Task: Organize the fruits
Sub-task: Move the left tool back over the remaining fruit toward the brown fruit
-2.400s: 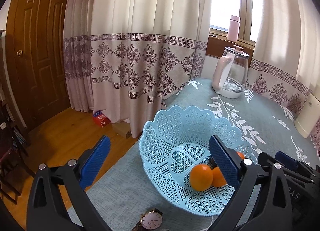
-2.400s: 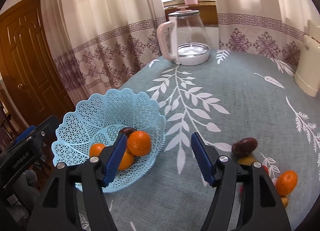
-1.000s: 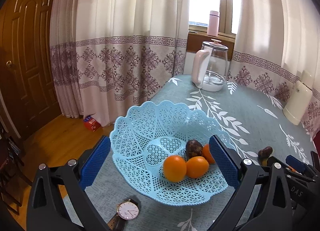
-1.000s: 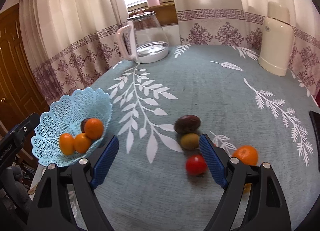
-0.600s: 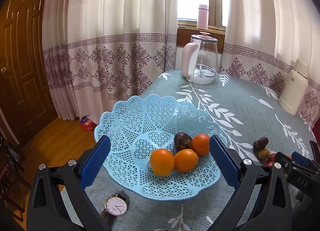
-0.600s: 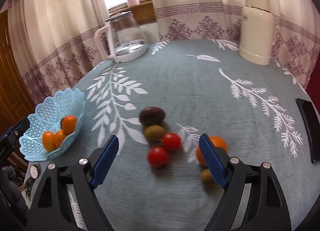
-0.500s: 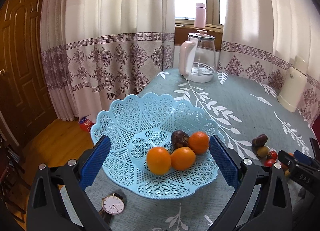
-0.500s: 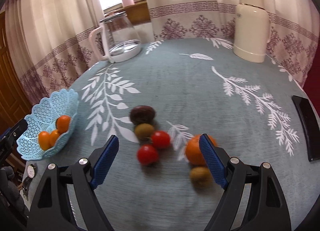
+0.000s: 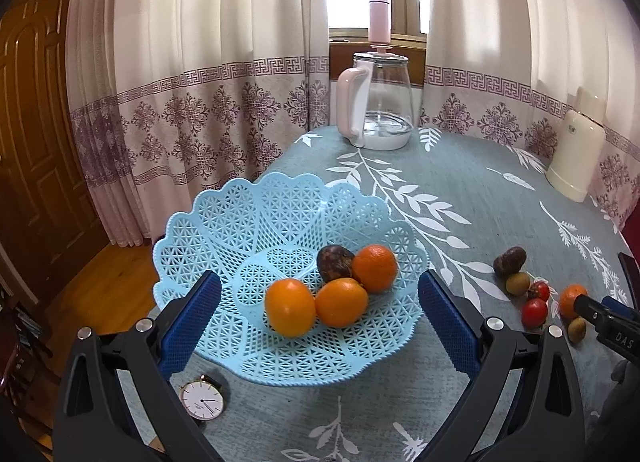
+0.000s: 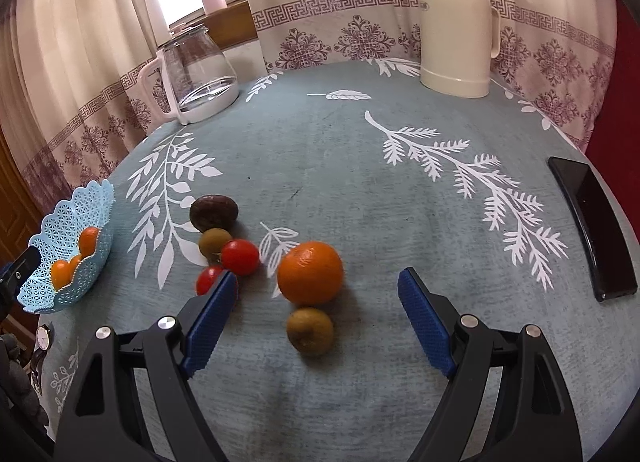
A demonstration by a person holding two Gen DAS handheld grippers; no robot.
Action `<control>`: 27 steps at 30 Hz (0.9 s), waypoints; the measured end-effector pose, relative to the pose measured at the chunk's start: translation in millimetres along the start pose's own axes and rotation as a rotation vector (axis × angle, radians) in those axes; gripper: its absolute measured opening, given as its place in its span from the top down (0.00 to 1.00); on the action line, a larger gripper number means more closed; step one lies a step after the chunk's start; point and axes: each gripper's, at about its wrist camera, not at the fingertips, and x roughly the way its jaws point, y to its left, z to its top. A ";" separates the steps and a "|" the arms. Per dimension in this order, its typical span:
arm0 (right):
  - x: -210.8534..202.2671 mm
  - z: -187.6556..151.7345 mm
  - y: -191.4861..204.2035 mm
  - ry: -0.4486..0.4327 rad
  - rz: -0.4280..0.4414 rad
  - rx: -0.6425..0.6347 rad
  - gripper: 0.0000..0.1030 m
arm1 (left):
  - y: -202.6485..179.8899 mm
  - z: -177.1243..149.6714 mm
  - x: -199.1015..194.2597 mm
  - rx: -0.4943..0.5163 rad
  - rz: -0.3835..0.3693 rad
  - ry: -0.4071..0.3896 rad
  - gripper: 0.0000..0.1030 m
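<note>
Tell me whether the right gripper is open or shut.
Open. In the right wrist view the right gripper has its blue pads spread wide, gripping nothing, with the orange and a kiwi lying on the tablecloth between them.

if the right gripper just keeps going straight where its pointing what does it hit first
Most likely the small brown-green fruit lying between the open fingers of the right gripper, with the orange just behind it and apparently touching it. Depth is hard to judge in the fisheye, so the gripper might pass over the small fruit.

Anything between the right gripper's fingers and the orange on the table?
Yes: in the right wrist view a kiwi lies just short of the orange, ahead of the open right gripper.
</note>
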 end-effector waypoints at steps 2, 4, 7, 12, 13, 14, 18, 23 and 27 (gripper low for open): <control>0.9 0.5 -1.5 0.004 -0.005 -0.001 0.20 | -2.8 -0.6 -0.4 0.008 -0.004 0.000 0.03; 3.3 1.2 -2.7 0.012 -0.012 -0.002 0.20 | -5.7 -1.2 -0.1 0.017 -0.008 0.001 0.03; 8.6 2.9 -2.6 0.030 -0.024 -0.009 0.20 | -8.7 -2.2 0.3 0.026 -0.011 0.003 0.03; 14.2 6.1 1.3 0.038 -0.031 -0.042 0.21 | -10.1 -3.3 0.4 0.032 -0.013 0.004 0.03; 15.6 6.9 2.3 0.041 -0.034 -0.049 0.22 | -10.2 -3.4 0.5 0.032 -0.012 0.005 0.03; 17.5 7.6 3.5 0.045 -0.034 -0.058 0.24 | -10.2 -3.3 0.5 0.032 -0.013 0.005 0.03; 25.7 7.9 5.4 0.077 -0.016 -0.069 0.40 | -10.8 -4.2 1.9 0.033 -0.011 0.007 0.03; 36.0 8.7 2.3 0.105 0.005 -0.054 0.51 | -12.2 -6.7 4.2 0.040 -0.009 0.012 0.03; 36.4 8.5 6.3 0.103 0.023 -0.073 0.61 | -12.1 -7.7 7.2 0.036 -0.004 0.021 0.03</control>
